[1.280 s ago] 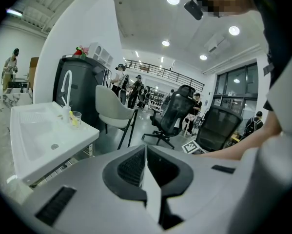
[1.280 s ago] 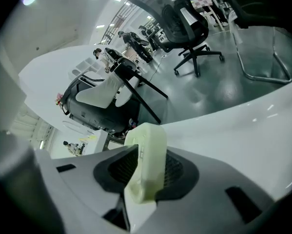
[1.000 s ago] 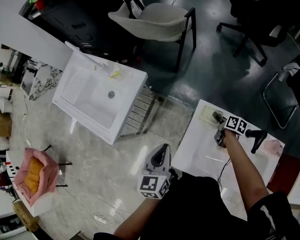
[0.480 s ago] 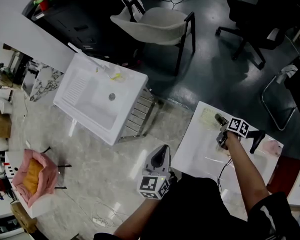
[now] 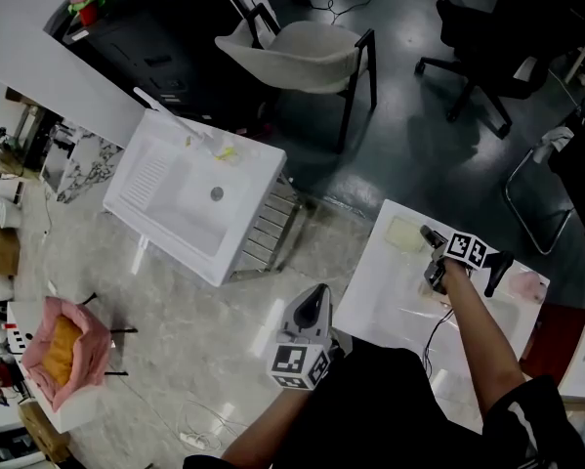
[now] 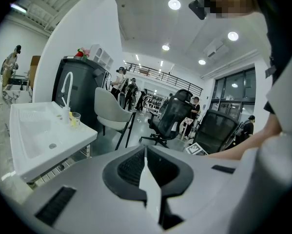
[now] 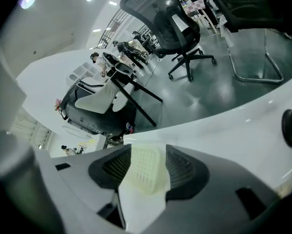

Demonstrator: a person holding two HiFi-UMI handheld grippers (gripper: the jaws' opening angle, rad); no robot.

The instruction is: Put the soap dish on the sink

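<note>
The soap dish [image 5: 405, 234] lies on the sink [image 5: 378, 293], between the jaws of the right tongs [image 5: 427, 236], which have just been opening; a second sink [image 5: 175, 213] stands left of the left tongs [image 5: 316, 299]; a chair [image 5: 307, 42] stands beyond it.

The right gripper [image 7: 148, 155] has just been opening its jaws. The pale, gridded soap dish [image 7: 142, 175] lies between them on the white sink [image 7: 223, 130], near its far edge, and seemingly clear of both pads.

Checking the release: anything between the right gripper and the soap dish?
Nothing visible. The soap dish lies on the white sink, in line with the right gripper, whose jaws have just been opening and stand apart.
</note>
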